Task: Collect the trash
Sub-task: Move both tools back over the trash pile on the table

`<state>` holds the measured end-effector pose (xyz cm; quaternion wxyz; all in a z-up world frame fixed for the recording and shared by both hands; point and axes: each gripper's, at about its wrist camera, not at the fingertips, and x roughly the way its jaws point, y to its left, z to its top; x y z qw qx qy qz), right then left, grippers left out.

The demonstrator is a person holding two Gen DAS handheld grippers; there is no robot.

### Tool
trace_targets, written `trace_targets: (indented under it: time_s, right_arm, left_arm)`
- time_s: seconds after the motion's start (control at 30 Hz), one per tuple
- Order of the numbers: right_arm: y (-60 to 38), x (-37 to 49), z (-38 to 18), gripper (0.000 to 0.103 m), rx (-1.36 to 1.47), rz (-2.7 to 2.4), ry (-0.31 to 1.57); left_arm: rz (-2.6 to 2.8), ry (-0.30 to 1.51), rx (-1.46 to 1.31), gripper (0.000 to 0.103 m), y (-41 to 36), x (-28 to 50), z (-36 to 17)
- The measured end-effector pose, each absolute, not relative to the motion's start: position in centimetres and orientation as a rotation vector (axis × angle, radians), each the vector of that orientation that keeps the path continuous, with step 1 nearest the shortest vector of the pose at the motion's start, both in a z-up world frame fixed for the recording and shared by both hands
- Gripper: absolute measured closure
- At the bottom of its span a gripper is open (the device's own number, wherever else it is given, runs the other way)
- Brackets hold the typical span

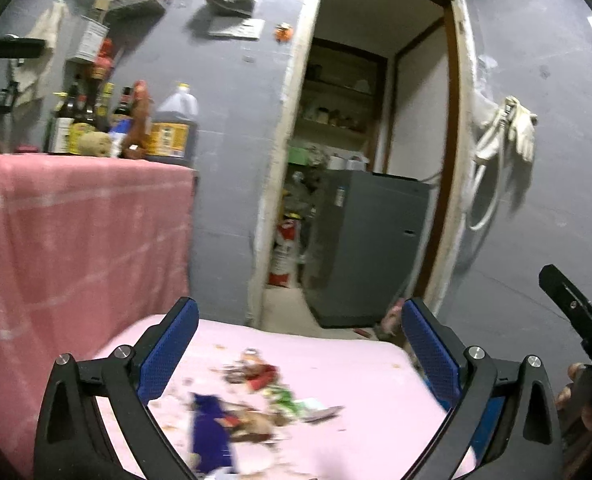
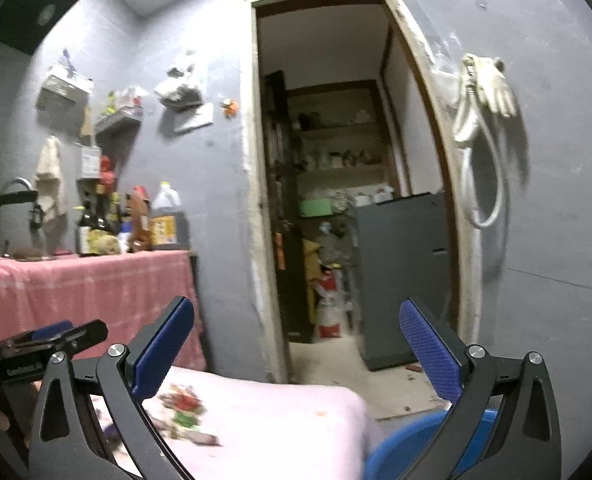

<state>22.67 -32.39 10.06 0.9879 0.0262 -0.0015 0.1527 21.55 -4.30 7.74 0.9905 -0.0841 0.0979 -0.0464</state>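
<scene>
A pile of trash (image 1: 256,396) lies on the pink-covered table (image 1: 355,376): a dark blue wrapper (image 1: 210,432), red and green wrappers (image 1: 268,376) and scattered crumbs. My left gripper (image 1: 299,312) is open above the pile with nothing between its blue pads. In the right wrist view the same trash (image 2: 184,404) sits low and left on the table (image 2: 288,408). My right gripper (image 2: 297,312) is open and empty, pointing towards the doorway. A blue bin (image 2: 407,448) shows below the table's right edge.
A pink-draped counter (image 1: 76,220) with several bottles (image 1: 172,124) stands to the left. Straight ahead is a doorway with a grey appliance (image 1: 367,248) inside. White gloves and a hose (image 1: 511,128) hang on the right wall. Shelves and bags hang on the wall above the counter.
</scene>
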Motion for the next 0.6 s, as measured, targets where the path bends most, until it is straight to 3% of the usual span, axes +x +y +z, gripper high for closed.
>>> trace_targets:
  time_s: [0.6]
  right_arm:
    - [-23.9, 23.6, 5.3, 0.000, -0.046, 0.516, 0.073]
  left_arm:
    - [0.031, 0.314, -0.167, 0.004, 2.3, 19.3, 1.0]
